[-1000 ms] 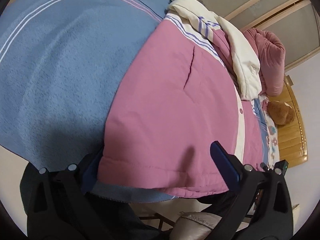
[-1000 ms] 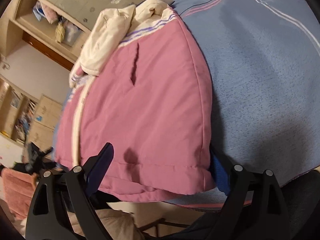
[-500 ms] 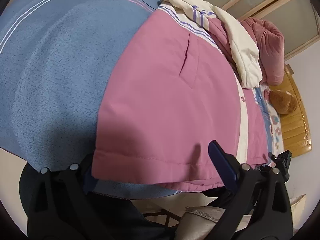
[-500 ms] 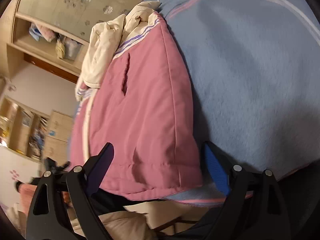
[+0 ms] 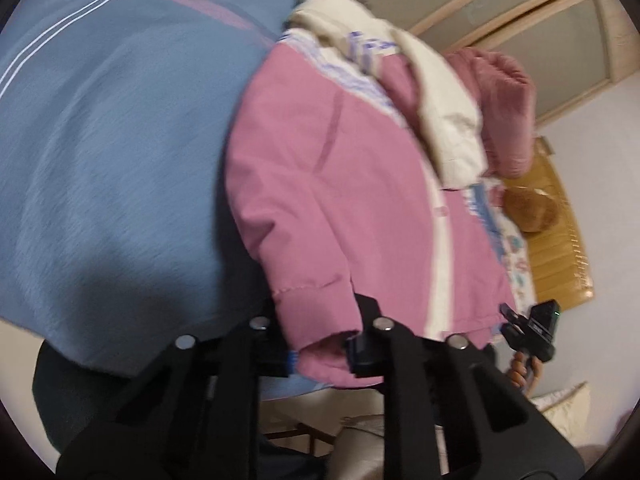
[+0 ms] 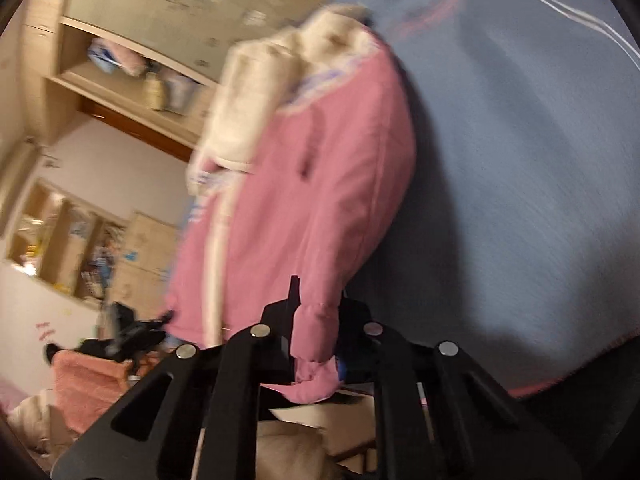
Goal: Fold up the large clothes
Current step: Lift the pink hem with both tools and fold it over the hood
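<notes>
Pink padded jacket (image 5: 344, 184) spread over a blue bedspread (image 5: 112, 152), hem end at the near edge of the bedspread, cream hood (image 5: 436, 120) at the far end. White front band (image 5: 442, 248) running from hood to hem. Slanted pocket slit (image 5: 330, 136) midway up the jacket's front panel.

Left gripper (image 5: 320, 354) clamped on the jacket's hem corner, jaws fully closed, pink cloth bunched and squeezed between the dark pads, hem stitching just above the pinch. Corner lifted clear of the bedspread's edge.

Right gripper (image 6: 316, 350) at the opposite hem corner, jaws closing, a thick fold of pink cloth pinched tight between them and bulging out below. Blue bedspread (image 6: 520, 160) just beside that corner; white front band (image 6: 216, 280) on the jacket's other side.

Seen from the left wrist: beyond the jacket's white band, a hand (image 5: 522, 370) holding the other gripper's black body (image 5: 534, 332). Dusty pink pillow (image 5: 508, 112) just past the hood, brown plush toy (image 5: 530, 208) beside the jacket against a wooden headboard (image 5: 560, 256).

Seen from the right wrist: wall shelves (image 6: 120, 76) with blurred items well beyond the hood, low cabinet (image 6: 144, 256) beside the jacket's far side, pink chair (image 6: 88, 384) below it. Heavy blur on both views; finer detail not readable.
</notes>
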`<state>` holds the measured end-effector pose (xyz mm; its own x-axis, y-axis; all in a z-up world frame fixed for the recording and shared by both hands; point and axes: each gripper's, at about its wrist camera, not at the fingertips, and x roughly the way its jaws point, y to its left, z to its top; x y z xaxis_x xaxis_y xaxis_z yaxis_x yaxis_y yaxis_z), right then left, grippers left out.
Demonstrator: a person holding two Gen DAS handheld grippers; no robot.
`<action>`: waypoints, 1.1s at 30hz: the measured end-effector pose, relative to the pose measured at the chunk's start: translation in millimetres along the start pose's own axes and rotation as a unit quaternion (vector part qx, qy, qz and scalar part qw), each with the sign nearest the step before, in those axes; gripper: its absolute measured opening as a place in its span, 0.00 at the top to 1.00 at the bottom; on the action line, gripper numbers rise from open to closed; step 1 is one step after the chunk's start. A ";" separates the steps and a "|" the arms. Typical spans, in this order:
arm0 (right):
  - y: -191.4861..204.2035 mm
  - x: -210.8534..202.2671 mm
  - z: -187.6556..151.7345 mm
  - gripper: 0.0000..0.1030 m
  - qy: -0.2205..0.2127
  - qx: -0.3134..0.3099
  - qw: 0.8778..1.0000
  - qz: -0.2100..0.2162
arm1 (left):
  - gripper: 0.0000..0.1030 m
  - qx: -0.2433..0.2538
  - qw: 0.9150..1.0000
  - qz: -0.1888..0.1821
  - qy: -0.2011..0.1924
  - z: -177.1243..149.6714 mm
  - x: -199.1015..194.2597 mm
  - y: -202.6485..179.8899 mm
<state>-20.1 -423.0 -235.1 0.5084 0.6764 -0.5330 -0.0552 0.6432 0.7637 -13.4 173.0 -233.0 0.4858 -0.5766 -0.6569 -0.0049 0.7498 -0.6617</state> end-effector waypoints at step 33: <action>25.1 159.3 439.7 0.83 -0.204 0.065 0.976 -0.036 | 0.80 -0.013 0.982 0.141 -0.128 433.6 147.9 -88.0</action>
<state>437.4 -457.0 -140.6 0.8082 0.4146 -0.4182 0.0899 0.6149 0.7834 437.8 162.5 -115.2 0.6661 -0.2438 -0.7049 -0.1910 0.8578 -0.4771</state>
